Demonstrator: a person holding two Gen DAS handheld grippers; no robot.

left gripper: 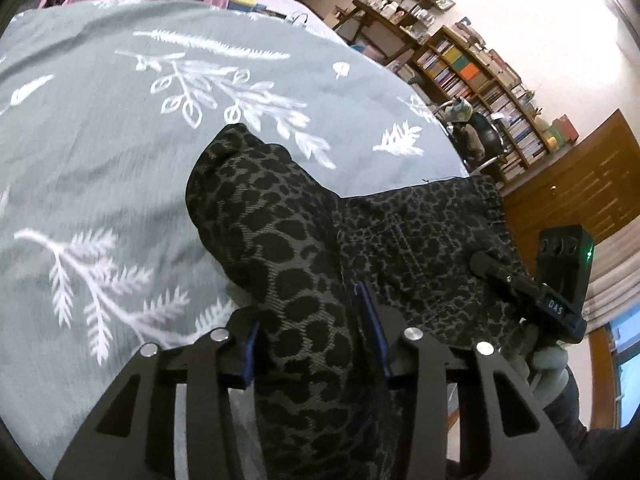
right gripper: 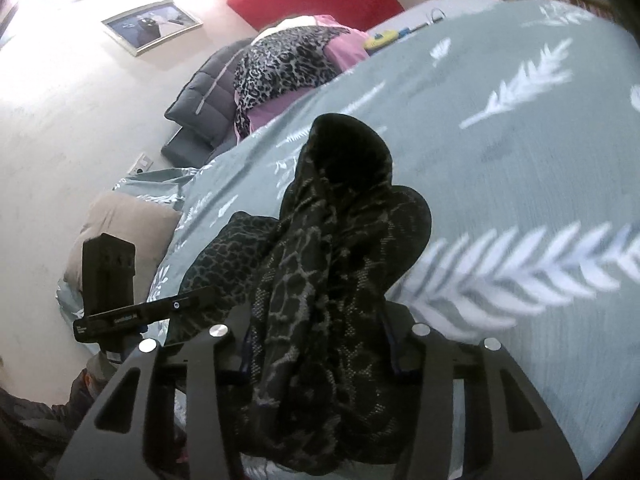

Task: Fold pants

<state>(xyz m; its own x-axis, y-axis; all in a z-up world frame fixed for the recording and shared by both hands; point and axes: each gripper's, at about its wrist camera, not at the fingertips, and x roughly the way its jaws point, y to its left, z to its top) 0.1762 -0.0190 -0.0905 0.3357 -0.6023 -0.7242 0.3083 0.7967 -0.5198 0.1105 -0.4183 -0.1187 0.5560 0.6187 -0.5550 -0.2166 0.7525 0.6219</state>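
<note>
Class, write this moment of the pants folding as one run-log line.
left gripper: shut on pants | right gripper: shut on pants | pants: bunched, lifted over bedspread | fold: not yet done

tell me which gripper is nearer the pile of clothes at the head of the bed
Cannot tell; left gripper and right gripper both grip the pants, similarly far from the pile.
</note>
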